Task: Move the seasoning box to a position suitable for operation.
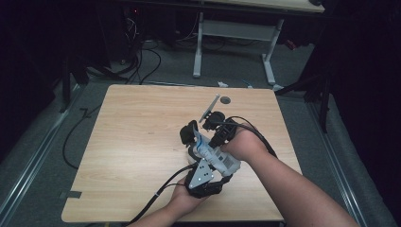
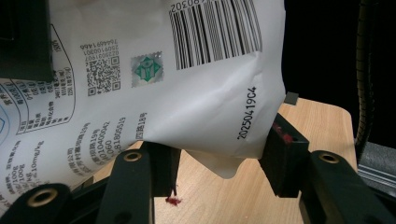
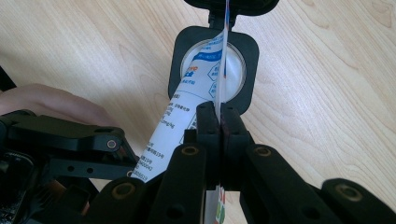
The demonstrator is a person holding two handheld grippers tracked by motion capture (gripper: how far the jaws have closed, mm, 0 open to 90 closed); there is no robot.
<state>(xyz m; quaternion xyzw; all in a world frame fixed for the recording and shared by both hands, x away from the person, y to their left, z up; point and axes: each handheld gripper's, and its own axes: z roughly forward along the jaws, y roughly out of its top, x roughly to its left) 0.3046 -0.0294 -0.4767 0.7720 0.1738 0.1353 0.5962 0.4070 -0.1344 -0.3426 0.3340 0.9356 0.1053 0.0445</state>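
Right gripper view looked straight down its own two black jaws, and the right gripper [image 3: 219, 123] had them pressed together on the thin flat edge of a white printed pouch [image 3: 187, 112], with no gap showing between the pads. The pouch ran on from the jaws toward a black square-framed holder [image 3: 175, 51] with a pale round middle, lying on the wooden table [image 3: 327, 93]; the pouch's far end lay over that round middle. At the left of that view part of the other gripper's black frame and a bit of a hand showed.

Left gripper view showed the left gripper [image 2: 219, 172] with its jaws spread apart, one on each side of the lower corner of the same pouch [image 2: 187, 107]. The right-hand pad looked to touch the pouch's creased edge, while whether the left-hand pad touched it could not be told. The pouch hung above the tabletop [image 2: 322, 121] here, its barcode, square code, green seal and a printed date string facing the camera.

High view placed both grippers close together at the middle right of the table [image 1: 137, 142], the left gripper [image 1: 203, 163] nearer the person and the right gripper [image 1: 220, 130] just beyond it, with the pouch [image 1: 213, 158] between them. Black cables trailed off toward the table's near edge.
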